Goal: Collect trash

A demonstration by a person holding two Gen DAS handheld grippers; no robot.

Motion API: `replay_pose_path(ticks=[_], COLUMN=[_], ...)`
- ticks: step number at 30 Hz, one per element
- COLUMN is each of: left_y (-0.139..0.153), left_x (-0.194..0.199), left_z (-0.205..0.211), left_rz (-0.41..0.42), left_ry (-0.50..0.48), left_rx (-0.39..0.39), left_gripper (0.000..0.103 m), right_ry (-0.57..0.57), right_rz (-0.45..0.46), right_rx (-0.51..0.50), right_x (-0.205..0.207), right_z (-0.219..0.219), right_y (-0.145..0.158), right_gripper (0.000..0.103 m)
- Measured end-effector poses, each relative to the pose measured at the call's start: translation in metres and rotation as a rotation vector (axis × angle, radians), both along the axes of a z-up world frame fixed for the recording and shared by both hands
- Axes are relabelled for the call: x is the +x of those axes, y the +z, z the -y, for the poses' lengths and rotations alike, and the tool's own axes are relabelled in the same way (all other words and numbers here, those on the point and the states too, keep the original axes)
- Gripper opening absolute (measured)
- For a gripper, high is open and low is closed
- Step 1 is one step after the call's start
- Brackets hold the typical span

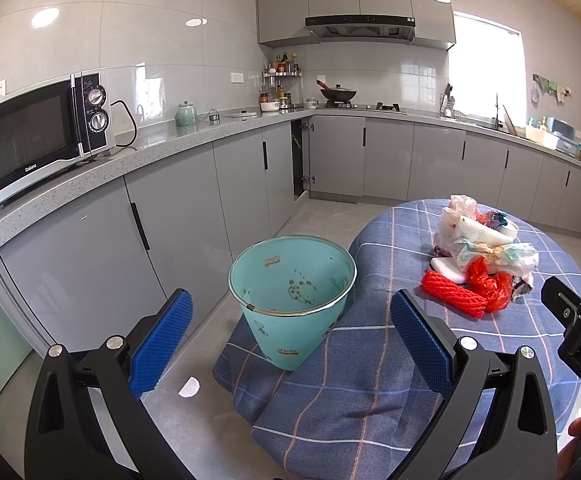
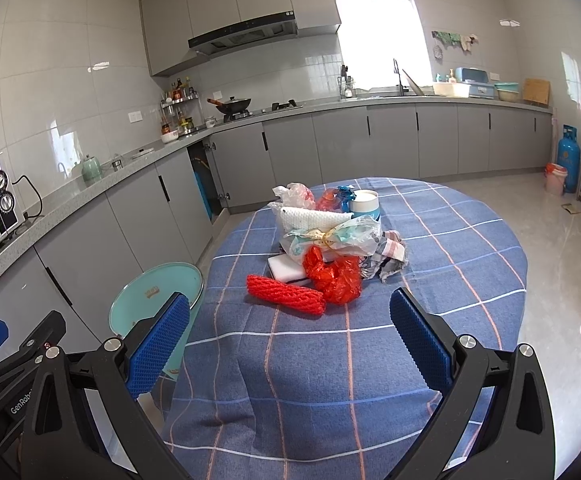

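A pile of trash (image 2: 330, 236) lies on the round table with a blue checked cloth (image 2: 430, 280): a red foam net sleeve (image 2: 285, 294), a crumpled red plastic bag (image 2: 336, 276), a white sponge (image 2: 284, 266), clear plastic bags, a paper towel and a paper cup (image 2: 364, 204). In the left wrist view the pile (image 1: 482, 252) sits to the right. A teal waste bin (image 1: 292, 300) stands empty on the floor beside the table, also seen as the bin (image 2: 158, 292) at lower left. My left gripper (image 1: 290, 334) hangs open above the bin. My right gripper (image 2: 290, 338) is open, short of the pile.
Grey kitchen cabinets and a counter run along the walls, with a microwave (image 1: 38, 136) at the left. One cabinet door (image 1: 300, 156) stands ajar. A white scrap (image 1: 189, 387) lies on the floor. A blue gas cylinder (image 2: 567, 158) stands at the far right.
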State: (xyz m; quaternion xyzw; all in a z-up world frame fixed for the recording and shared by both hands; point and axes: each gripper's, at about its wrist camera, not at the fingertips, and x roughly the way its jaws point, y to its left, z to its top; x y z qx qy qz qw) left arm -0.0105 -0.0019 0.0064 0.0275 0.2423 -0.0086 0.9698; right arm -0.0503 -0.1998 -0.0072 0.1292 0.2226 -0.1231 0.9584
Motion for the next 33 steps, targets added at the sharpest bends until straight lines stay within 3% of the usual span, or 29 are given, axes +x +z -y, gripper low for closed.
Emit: replay_pose_path(ticks=[20,26,33], left_y=[-0.007,-0.026,-0.063], left_x=[0.004,0.016,0.048], left_z=[0.003,0.016,0.041], left_rz=[-0.015,-0.020,-0.110], left_ry=[-0.006,-0.068,-0.153], left_rx=[-0.001,0.002,0.004], left_gripper=[0.097,0.097,0.097], right_ry=[0.000,-0.023,-0.102], right_rz=[-0.018,-0.061,-0.138], right_rx=[0.013,0.029,0.094], right_x=[0.006,0.017,0.039], right_z=[0.007,0.032,0.083], right_y=[-0.007,-0.027,-0.064], right_gripper=[0.099,0.099,0.099])
